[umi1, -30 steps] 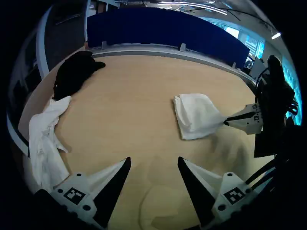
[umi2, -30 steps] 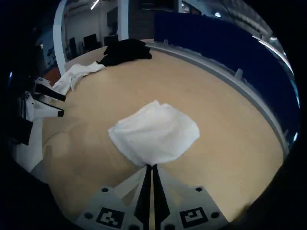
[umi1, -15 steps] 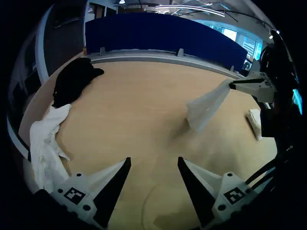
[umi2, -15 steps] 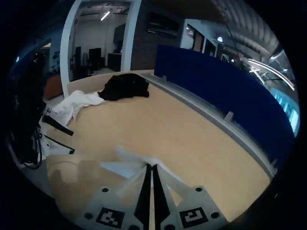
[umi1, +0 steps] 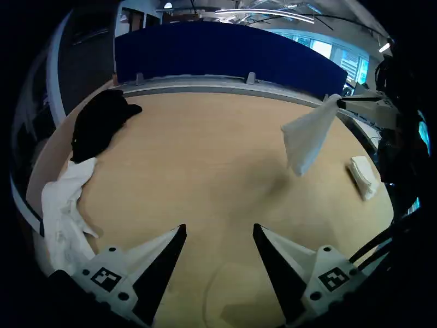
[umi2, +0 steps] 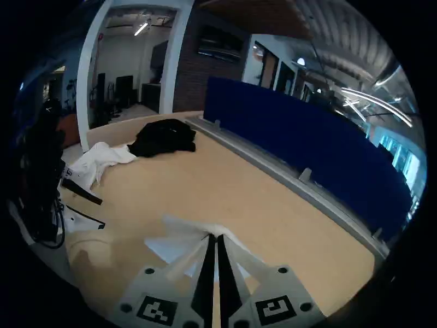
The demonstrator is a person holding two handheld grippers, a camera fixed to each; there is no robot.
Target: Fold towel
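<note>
Towel (umi1: 307,134) hangs clear above table (umi1: 207,147), corner pinched in right gripper (umi2: 213,237) fingers; left gripper (umi1: 219,226) fingers spread wide.

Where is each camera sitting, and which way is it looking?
Left gripper view: rides the open left tool, facing the blue divider; the right tool holds the towel up.
Right gripper view: rides the right tool, shut on the towel, facing the black cloth; left tool at left.
Both share the table, black cloth, blue divider.

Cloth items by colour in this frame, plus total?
White: 3 (hanging towel, folded towel, crumpled cloth)
Black: 1 (black cloth)
Total: 4
</note>
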